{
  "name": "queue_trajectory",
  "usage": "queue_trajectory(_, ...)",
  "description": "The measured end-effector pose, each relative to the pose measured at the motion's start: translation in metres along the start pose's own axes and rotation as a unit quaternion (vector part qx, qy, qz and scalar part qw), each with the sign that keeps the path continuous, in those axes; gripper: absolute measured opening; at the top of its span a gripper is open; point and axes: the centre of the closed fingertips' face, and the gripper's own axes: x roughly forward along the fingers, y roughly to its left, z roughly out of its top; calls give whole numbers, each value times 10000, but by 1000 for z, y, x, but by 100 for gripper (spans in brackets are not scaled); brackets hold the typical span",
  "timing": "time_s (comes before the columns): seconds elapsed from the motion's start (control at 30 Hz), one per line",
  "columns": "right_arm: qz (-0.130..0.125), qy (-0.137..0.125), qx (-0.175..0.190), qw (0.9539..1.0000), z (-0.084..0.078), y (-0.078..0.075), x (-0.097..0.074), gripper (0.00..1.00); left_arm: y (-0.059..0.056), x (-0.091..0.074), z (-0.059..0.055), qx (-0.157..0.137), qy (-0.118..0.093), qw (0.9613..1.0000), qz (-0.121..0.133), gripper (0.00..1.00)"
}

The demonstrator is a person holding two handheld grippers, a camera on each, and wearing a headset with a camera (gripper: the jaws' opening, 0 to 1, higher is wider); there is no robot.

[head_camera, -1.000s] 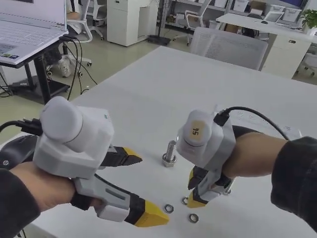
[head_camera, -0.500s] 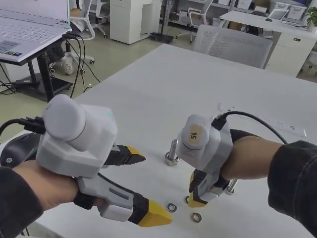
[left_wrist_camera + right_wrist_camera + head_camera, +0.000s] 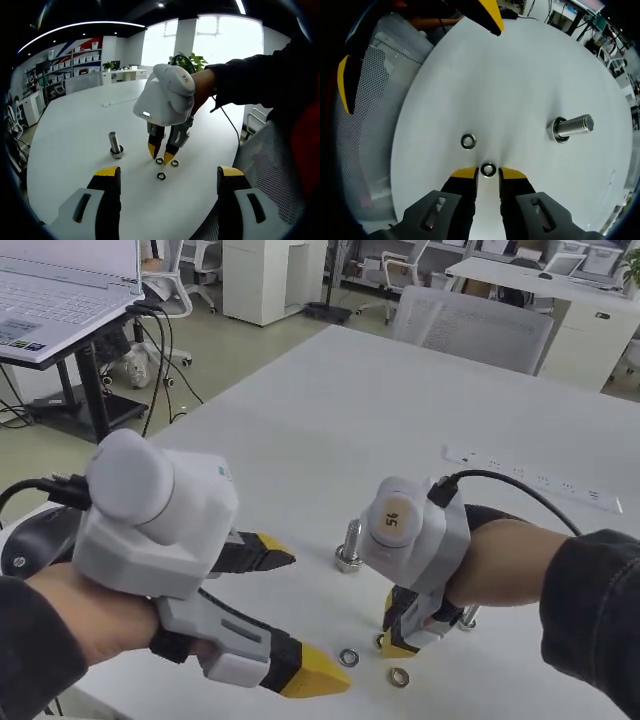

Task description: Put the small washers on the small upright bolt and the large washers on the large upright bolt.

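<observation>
A large bolt (image 3: 348, 545) (image 3: 115, 145) (image 3: 570, 127) stands upright on the white table (image 3: 330, 420). A smaller bolt (image 3: 467, 618) peeks out behind my right hand. Three small washers (image 3: 159, 161) (image 3: 175, 163) (image 3: 161, 176) lie flat near the front edge. My right gripper (image 3: 392, 642) (image 3: 488, 174) (image 3: 160, 155) points down at the table, its jaws a little apart, straddling one washer (image 3: 488, 169) at their tips. A second washer (image 3: 468, 141) (image 3: 348, 657) lies just beyond. My left gripper (image 3: 300, 618) (image 3: 168, 172) hovers wide open to the left, holding nothing.
A white power strip (image 3: 530, 483) lies farther back on the right. The table's front edge runs close below the washers. A laptop (image 3: 60, 290) on a stand is at the far left, and a grey chair (image 3: 470, 325) stands behind the table.
</observation>
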Motion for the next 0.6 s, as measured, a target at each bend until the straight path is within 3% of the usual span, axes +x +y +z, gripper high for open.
queue_trajectory(0.6,-56,-52,-55,10000,-1,1,0,15,0,2,1,1,36,10000,2,78)
